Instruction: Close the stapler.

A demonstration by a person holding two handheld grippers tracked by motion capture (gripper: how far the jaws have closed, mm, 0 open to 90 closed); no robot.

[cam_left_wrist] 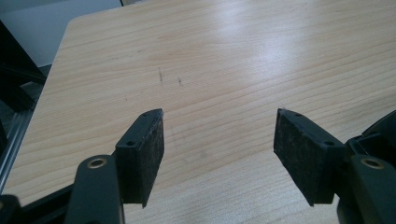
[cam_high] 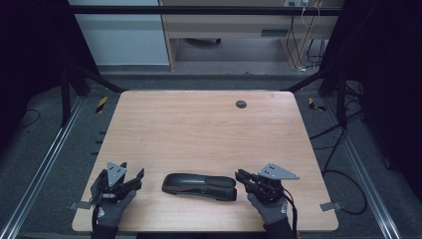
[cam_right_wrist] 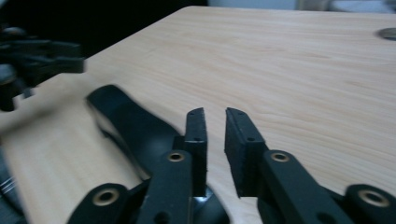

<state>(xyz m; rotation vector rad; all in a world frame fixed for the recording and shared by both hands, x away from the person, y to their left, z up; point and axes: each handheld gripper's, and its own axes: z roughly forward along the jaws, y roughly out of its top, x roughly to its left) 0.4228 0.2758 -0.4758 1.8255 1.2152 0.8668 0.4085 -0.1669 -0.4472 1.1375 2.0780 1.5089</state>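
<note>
No brand, label or writing can be read on anything here. The count is short: one wooden table, one black stapler, two grippers, two gloved hands.

The black stapler lies flat on its side near the front edge of the table, between the two grippers, its long axis running left to right. Its rounded, tapered end points toward the left gripper and its blunt end sits just beside the right gripper. In the right gripper view the stapler stretches away on the left of the jaws, its near end passing under the left-hand jaw.

The left gripper has its jaws spread wide, with bare wood grain between the two dark pads and nothing held. It rests at the front left of the table, held by a hand in a dark grey glove.

The right gripper has its jaws nearly together, a narrow slit of table showing between the pads, and nothing clamped between them. It is held by the other gloved hand at the front right.

One small round dark grommet is set in the tabletop near the far edge, well apart from the stapler. A few faint pencil-like marks show on the wood ahead of the left gripper.
</note>
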